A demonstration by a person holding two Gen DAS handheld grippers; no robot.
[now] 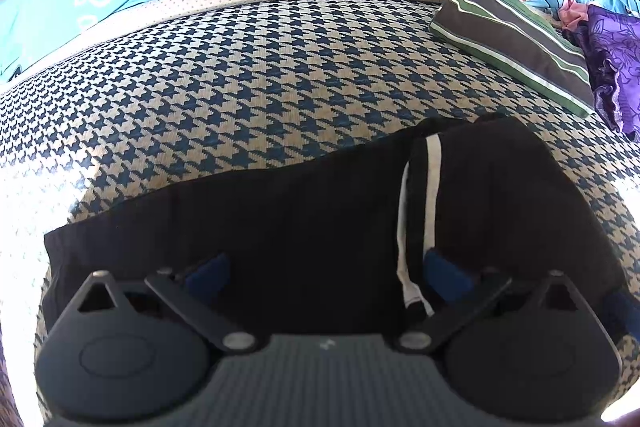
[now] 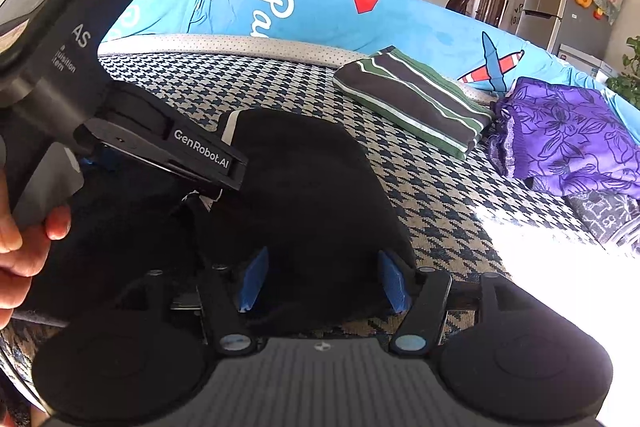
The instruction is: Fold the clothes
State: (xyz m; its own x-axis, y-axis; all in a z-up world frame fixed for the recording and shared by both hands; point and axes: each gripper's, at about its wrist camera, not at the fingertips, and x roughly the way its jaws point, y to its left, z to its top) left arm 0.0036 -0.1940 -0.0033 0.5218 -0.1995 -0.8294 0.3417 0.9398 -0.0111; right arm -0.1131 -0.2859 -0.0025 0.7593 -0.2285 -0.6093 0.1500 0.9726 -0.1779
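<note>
The black garment (image 1: 304,227) lies across the houndstooth cover (image 1: 240,75), near its front edge, with a white stripe (image 1: 433,195) running down a folded part. Its fabric is so dark that folds and seams are hard to make out, and in the right wrist view the nearer half of it (image 2: 304,187) sinks into shadow.

The left gripper (image 1: 326,277) hangs low over the garment, its blue pads (image 1: 208,277) spread wide apart with cloth between them; whether the pads touch the cloth cannot be told. The right gripper (image 2: 324,281) is also spread, blue pads (image 2: 254,281) either side of a hump of the black cloth without visibly pressing it. In the right wrist view the left gripper's body (image 2: 132,131) covers the garment's left part; it reads "GenRobot.AI", and above it "AS" with smaller letters cut off. A person's hand (image 2: 20,247) holding it is cut by the frame edge.

Further back lies a folded striped cloth (image 2: 412,103) in green, brown and white, and beside it a crumpled purple floral cloth (image 2: 572,135). A glare patch (image 2: 540,259) washes out the cover on the right. Behind, a blue sheet (image 2: 320,11) shows white script beginning "Pa", the rest hidden.
</note>
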